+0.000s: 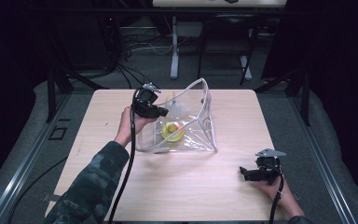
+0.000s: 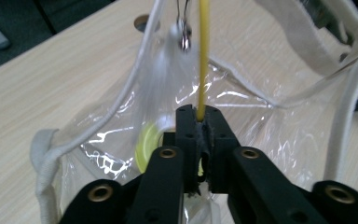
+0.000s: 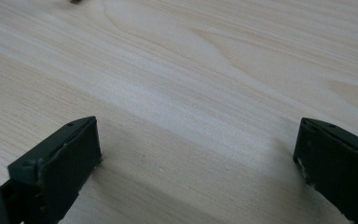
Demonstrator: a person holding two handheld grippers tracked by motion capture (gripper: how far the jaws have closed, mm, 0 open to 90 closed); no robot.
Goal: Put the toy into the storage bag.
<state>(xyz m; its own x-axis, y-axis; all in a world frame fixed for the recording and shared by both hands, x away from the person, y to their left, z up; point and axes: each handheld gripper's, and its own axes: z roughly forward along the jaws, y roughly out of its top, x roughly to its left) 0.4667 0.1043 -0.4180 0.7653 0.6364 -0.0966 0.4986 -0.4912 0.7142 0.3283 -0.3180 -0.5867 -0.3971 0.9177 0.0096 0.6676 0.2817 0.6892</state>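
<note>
Pinching a thin yellow strip (image 2: 203, 56) between nearly closed fingers over the clear plastic pouch with white trim (image 1: 200, 122) at mid-desk, the left gripper (image 1: 162, 112) (right gripper (image 1: 243, 173) idle, fingers wide, on the wooden desk (image 1: 205, 186)) could lose the strip or tip the flimsy pouch.

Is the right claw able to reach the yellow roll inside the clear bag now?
Probably yes: the right claw is open, holds nothing, and bare table lies between it and the clear bag holding the yellow roll.
</note>
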